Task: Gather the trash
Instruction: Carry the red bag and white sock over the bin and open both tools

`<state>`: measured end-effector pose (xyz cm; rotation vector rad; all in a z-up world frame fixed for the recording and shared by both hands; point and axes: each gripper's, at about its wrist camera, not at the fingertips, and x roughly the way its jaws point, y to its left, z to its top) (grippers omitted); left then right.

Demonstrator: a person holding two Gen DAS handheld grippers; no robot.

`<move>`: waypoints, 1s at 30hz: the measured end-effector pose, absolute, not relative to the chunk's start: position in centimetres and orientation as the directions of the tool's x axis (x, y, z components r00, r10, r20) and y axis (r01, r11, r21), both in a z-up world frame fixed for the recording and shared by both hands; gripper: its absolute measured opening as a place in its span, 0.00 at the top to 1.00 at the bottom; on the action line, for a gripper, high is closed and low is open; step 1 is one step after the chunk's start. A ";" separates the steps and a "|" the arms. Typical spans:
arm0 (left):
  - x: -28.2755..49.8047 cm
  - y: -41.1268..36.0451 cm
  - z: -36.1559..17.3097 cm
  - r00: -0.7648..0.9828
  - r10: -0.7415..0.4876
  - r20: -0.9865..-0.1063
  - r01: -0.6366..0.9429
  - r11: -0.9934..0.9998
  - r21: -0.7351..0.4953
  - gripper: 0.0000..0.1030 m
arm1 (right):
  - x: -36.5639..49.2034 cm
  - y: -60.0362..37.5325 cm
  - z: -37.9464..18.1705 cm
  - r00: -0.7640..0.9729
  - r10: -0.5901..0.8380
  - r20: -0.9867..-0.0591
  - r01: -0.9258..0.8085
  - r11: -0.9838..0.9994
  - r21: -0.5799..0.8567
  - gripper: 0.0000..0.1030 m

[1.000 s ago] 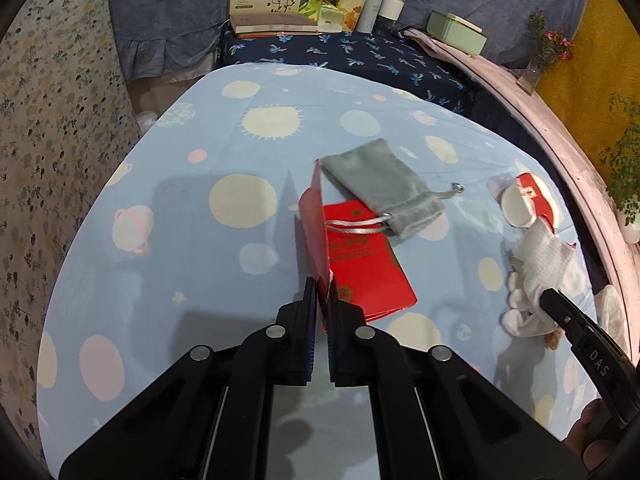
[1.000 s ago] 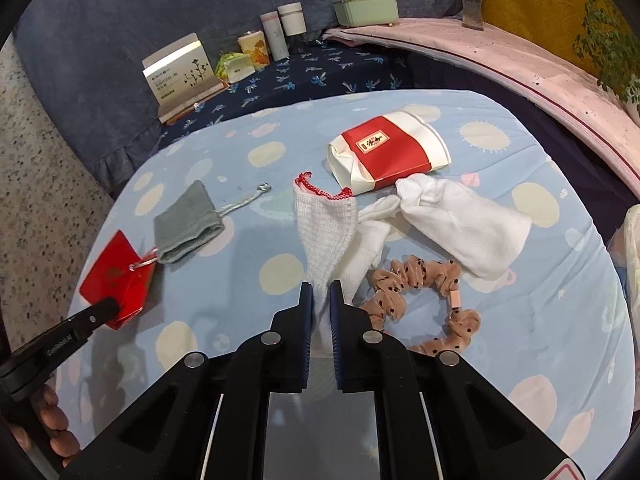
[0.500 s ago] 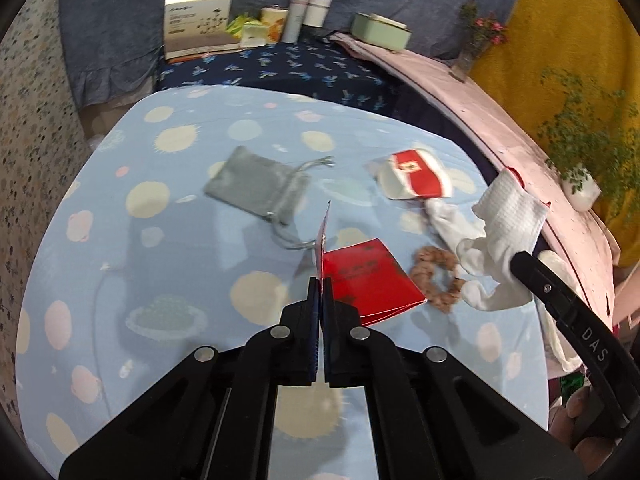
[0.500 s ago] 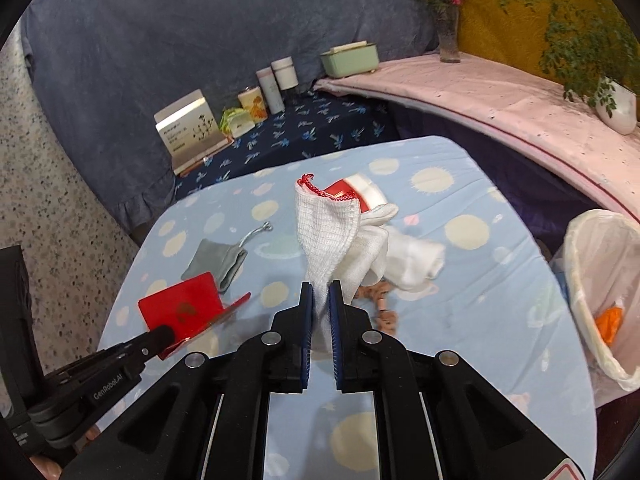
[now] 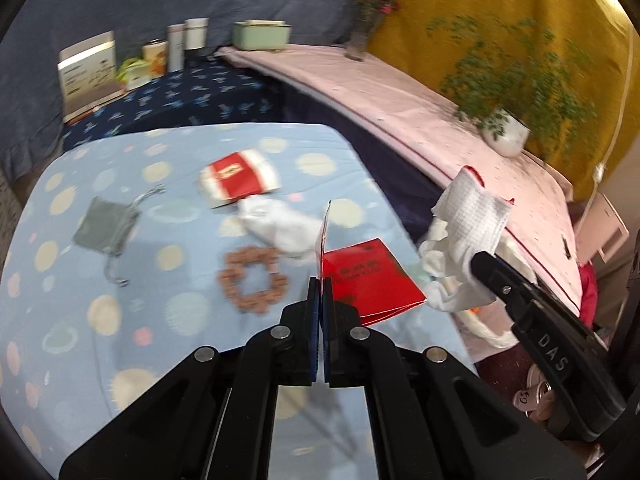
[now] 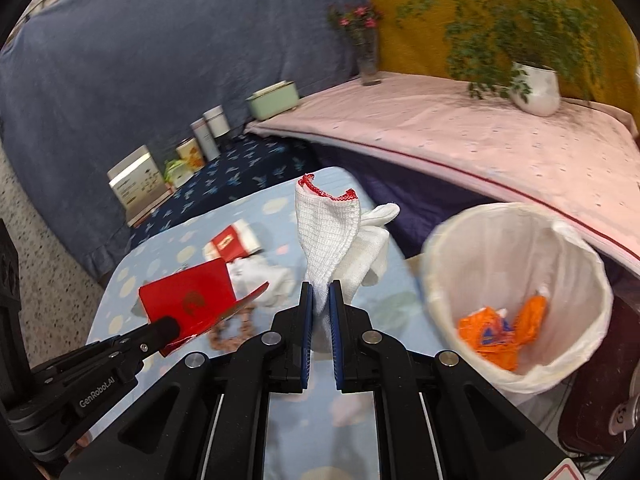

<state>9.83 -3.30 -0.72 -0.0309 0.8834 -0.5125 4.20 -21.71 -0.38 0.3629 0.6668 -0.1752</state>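
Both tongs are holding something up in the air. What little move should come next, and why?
Probably carry the right tongs a bit further right, over the lined bin. They are shut on the white glove, which hangs above the table's edge, short of the bin's open mouth beside it. The left tongs grip a red envelope.

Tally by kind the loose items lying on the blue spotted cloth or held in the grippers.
Red envelope, in left gripper: 1
White fabric: 2, glove bundle in right gripper, white cloth lying loose
Red-and-white packet: 1
Grey pouch: 1
Brown scrunchie: 1
Total: 6
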 end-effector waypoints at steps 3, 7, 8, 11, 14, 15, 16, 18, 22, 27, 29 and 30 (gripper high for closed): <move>9.0 -6.9 -0.4 0.504 -0.470 -0.725 0.469 0.853 -0.228 0.99 | 2.7 -24.7 -0.5 0.773 -0.080 -0.629 0.318 0.907 0.275 0.92; 8.1 -11.1 -0.4 0.475 -0.499 -0.725 0.526 0.821 -0.221 0.99 | 0.8 -28.3 -0.9 0.767 -0.122 -0.630 0.372 0.884 0.282 0.92; 7.8 -12.2 -0.5 0.468 -0.504 -0.726 0.541 0.813 -0.216 0.99 | 0.4 -29.2 -1.0 0.765 -0.134 -0.630 0.387 0.877 0.284 0.92; 7.2 -14.7 -0.7 0.452 -0.516 -0.728 0.576 0.792 -0.204 0.99 | -0.5 -31.7 -1.5 0.756 -0.163 -0.634 0.427 0.857 0.289 0.92; 6.9 -17.1 -0.8 0.427 -0.531 -0.732 0.607 0.768 -0.203 0.99 | -1.4 -33.6 -2.0 0.747 -0.186 -0.639 0.460 0.838 0.293 0.92; 6.7 -17.9 -0.8 0.422 -0.534 -0.733 0.617 0.761 -0.199 0.99 | -1.6 -34.2 -2.1 0.744 -0.192 -0.640 0.468 0.833 0.295 0.92; 6.5 -18.7 -0.8 0.418 -0.537 -0.733 0.627 0.754 -0.195 0.99 | -1.8 -34.8 -2.3 0.742 -0.199 -0.641 0.478 0.827 0.296 0.92; 6.4 -19.9 -0.9 0.409 -0.539 -0.736 0.640 0.744 -0.189 0.99 | -2.2 -35.7 -2.6 0.737 -0.206 -0.643 0.489 0.820 0.298 0.92; 6.3 -21.9 -1.4 0.389 -0.542 -0.745 0.657 0.730 -0.188 0.99 | -2.3 -37.1 -3.2 0.727 -0.218 -0.651 0.509 0.808 0.298 0.92; 6.7 -23.6 -2.0 0.361 -0.547 -0.756 0.667 0.717 -0.200 0.99 | -2.0 -38.2 -3.9 0.713 -0.225 -0.664 0.524 0.800 0.292 0.92; 7.0 -24.1 -2.3 0.349 -0.549 -0.759 0.668 0.714 -0.209 0.98 | -1.7 -38.6 -4.1 0.709 -0.227 -0.667 0.528 0.798 0.290 0.90; 7.1 -24.3 -2.5 0.344 -0.551 -0.760 0.666 0.714 -0.216 0.97 | -1.6 -38.7 -4.3 0.707 -0.229 -0.669 0.530 0.798 0.287 0.87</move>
